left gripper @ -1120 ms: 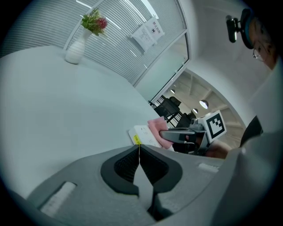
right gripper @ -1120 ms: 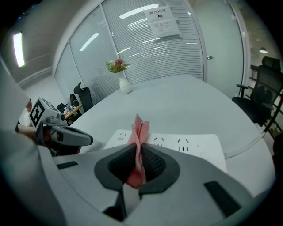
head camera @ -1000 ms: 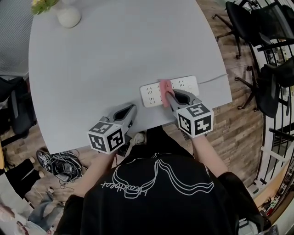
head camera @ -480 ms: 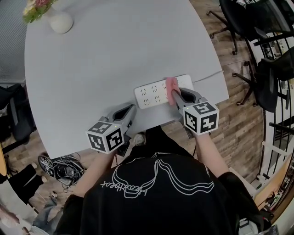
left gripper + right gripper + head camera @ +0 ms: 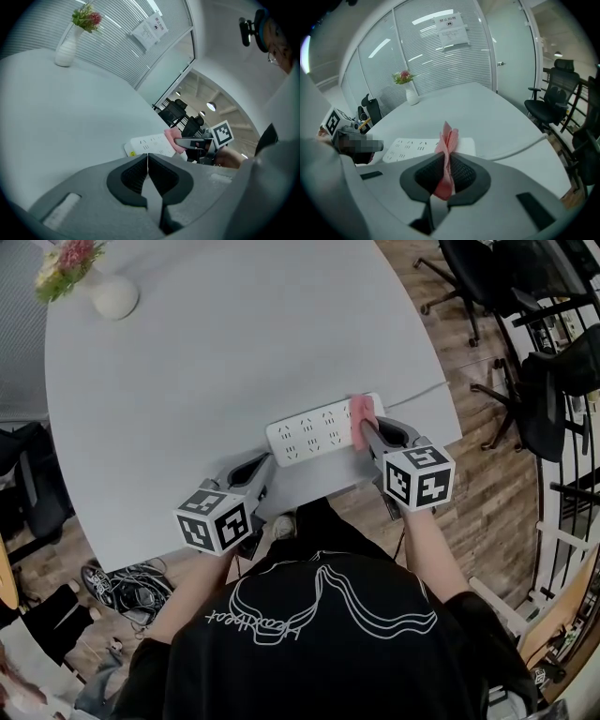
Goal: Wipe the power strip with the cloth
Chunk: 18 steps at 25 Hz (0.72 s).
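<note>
A white power strip (image 5: 314, 429) lies near the front edge of the grey table (image 5: 216, 362), its white cable (image 5: 417, 393) running off to the right. My right gripper (image 5: 366, 430) is shut on a folded pink cloth (image 5: 361, 411), which rests on the strip's right end. From the right gripper view the cloth (image 5: 447, 150) stands pinched between the jaws, with the strip (image 5: 419, 146) just beyond. My left gripper (image 5: 264, 463) is shut with nothing in it, at the table's front edge left of the strip. Its own view shows the strip (image 5: 149, 144) and the cloth (image 5: 171, 140) ahead.
A white vase with flowers (image 5: 101, 292) stands at the table's far left corner. Black office chairs (image 5: 525, 296) stand on the wood floor to the right. Cables and shoes (image 5: 127, 582) lie on the floor at lower left. Glass walls with blinds (image 5: 440, 51) rise behind the table.
My right gripper has slid the pink cloth rightward along the power strip, from about its middle to its right end. The left gripper has stayed where it was.
</note>
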Each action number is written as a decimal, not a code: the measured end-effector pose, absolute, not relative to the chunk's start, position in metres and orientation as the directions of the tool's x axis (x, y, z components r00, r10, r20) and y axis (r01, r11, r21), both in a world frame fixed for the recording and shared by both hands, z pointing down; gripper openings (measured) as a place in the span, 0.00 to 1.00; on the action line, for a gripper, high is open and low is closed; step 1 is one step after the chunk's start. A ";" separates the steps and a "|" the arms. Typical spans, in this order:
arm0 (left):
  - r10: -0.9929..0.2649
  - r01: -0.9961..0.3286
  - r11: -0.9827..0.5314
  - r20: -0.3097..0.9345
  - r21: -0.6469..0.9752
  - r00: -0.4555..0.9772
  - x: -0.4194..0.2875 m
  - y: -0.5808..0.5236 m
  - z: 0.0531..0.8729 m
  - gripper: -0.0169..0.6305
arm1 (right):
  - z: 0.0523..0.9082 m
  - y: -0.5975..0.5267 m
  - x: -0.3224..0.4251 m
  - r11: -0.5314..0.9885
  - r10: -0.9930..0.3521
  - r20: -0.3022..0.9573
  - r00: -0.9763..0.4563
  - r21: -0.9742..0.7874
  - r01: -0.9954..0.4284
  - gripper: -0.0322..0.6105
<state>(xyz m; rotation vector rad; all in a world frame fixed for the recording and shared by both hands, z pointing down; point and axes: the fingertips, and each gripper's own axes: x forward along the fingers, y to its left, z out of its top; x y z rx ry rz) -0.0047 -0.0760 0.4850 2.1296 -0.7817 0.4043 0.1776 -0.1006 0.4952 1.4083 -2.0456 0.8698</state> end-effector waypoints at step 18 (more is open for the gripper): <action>-0.374 -0.632 -0.508 0.511 0.585 0.774 0.006 -0.081 0.477 0.05 | 0.493 -0.095 0.235 0.115 -0.658 0.724 -0.208 -0.176 -0.978 0.11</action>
